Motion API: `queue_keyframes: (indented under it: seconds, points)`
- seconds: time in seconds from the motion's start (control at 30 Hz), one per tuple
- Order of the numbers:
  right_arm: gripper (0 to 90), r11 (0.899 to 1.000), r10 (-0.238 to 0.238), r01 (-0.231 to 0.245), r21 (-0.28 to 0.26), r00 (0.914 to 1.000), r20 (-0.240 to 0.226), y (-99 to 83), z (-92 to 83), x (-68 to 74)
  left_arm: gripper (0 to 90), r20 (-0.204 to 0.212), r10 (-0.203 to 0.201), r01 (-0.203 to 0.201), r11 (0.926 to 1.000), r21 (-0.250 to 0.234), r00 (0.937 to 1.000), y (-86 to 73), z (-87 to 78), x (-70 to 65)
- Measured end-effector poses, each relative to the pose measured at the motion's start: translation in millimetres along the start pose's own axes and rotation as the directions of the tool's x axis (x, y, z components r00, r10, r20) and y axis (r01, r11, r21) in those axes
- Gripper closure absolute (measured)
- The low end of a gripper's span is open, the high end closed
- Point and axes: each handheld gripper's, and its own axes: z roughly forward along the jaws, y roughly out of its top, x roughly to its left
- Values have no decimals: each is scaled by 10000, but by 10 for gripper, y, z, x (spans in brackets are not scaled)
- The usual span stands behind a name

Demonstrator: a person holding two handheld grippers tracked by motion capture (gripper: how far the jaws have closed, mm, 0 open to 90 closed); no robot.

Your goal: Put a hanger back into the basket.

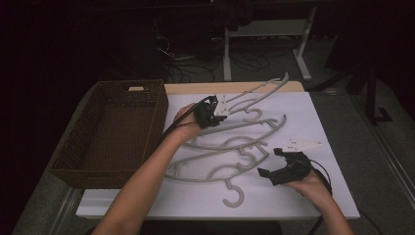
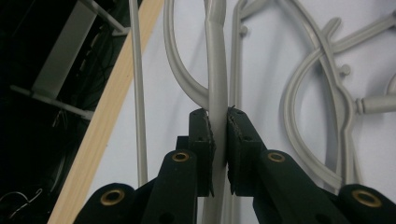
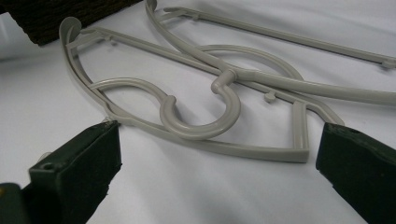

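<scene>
the left gripper [image 1: 221, 108] pinches a grey plastic hanger [image 2: 217, 88]; lift it clear before swinging toward the brown wicker basket [image 1: 73, 156] at nine o'clock. the right gripper [image 3: 219, 154] gapes wide, empty.

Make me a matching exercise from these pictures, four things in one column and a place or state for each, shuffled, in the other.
1. left gripper
2. right gripper
3. wicker basket
4. lifted hanger

A. jaws open, low over the sheet
B. on the table's left side
C. shut on a grey bar
D. one end raised above the table

Pairs: 1-C, 2-A, 3-B, 4-D
</scene>
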Motion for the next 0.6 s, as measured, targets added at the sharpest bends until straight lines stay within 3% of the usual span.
queue_keyframes:
  seconds: [0.13, 0.33, 0.6]
  points:
    - [0, 10000, 6, -6, -1, 10000, 2, 0, 0, 3, 824, -35, -290, 290, 9995, -79, 9996, 43, -143, 69]
    - [0, 10000, -2, 2, -4, 10000, 15, -1, 0, 3, 823, 269, -980, 987, 9948, -266, 9948, 118, -448, 180]
    - [0, 10000, 5, -5, -12, 10000, 19, 0, 2, 10, 823, 806, -1754, 1788, 9832, -374, 9812, 164, -929, 329]
